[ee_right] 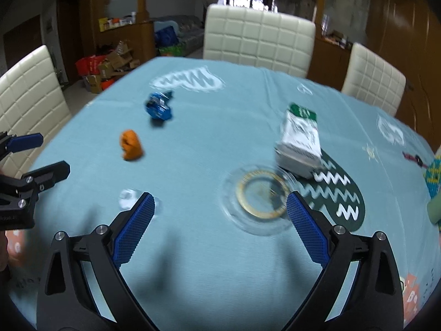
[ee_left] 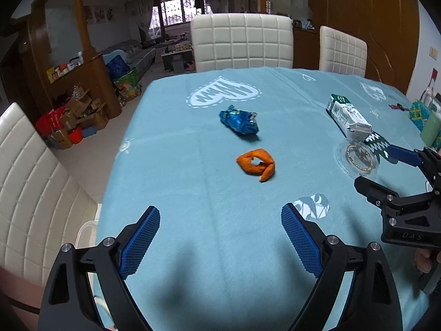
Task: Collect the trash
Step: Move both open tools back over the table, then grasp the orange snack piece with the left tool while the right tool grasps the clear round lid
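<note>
Both my grippers hang over the desk [ee_left: 171, 165], jaws spread wide with nothing between them: left gripper [ee_left: 220, 237], right gripper [ee_right: 220, 226]. In the left view an orange wrapper [ee_left: 256, 165] lies mid-frame with a blue wrapper [ee_left: 239, 122] just above it. A white-green carton [ee_left: 347, 117] touches the clear lid [ee_left: 358, 157] at right.

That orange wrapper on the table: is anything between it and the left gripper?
Nothing visible. Only bare blue tablecloth lies between the open left gripper and the orange wrapper. The blue wrapper lies beyond it.
</note>
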The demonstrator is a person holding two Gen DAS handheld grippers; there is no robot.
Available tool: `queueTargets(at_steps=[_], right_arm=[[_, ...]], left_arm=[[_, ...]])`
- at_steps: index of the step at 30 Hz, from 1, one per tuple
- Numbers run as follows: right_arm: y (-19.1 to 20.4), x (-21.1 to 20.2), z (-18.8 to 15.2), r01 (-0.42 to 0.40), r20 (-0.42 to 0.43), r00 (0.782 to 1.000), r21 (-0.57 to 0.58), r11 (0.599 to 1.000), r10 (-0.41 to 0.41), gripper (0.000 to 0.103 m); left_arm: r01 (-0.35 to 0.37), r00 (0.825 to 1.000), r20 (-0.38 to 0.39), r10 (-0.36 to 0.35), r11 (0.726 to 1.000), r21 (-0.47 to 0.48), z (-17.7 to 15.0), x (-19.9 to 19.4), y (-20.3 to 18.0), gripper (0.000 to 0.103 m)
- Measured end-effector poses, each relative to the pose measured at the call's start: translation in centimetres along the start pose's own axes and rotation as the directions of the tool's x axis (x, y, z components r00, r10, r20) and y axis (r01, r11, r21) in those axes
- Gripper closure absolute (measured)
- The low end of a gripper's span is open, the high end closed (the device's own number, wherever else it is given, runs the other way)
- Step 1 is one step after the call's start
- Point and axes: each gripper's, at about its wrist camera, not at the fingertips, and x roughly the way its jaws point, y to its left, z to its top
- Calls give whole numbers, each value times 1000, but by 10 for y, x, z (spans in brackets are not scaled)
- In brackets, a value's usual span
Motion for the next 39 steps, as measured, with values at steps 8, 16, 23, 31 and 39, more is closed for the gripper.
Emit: queueTargets(at_steps=[8, 16, 23, 31, 39], right_arm=[[-23, 27, -5, -26, -55, 998, 41, 999, 28, 7], [-33, 51, 4, 12, -101, 995, 71, 997, -5, 8], [-37, 51, 6, 15, -86, 996, 80, 997, -9, 20], [-30, 41, 4, -17, -66, 998, 77, 997, 22, 20], [-9, 19, 2, -40, -45, 998, 39, 998, 42, 20]], left_arm=[[-15, 997, -75, 17, 1000, 19, 18, 44, -13, 16], [3, 992, -123, 2, 999, 41, 35, 79, -23, 16], [15, 993, -115, -13, 1000, 12, 41, 94, -25, 15], [52, 993, -112, -47, 998, 44, 36, 75, -29, 67], [54, 997, -60, -51, 998, 41, 23, 37, -20, 70]])
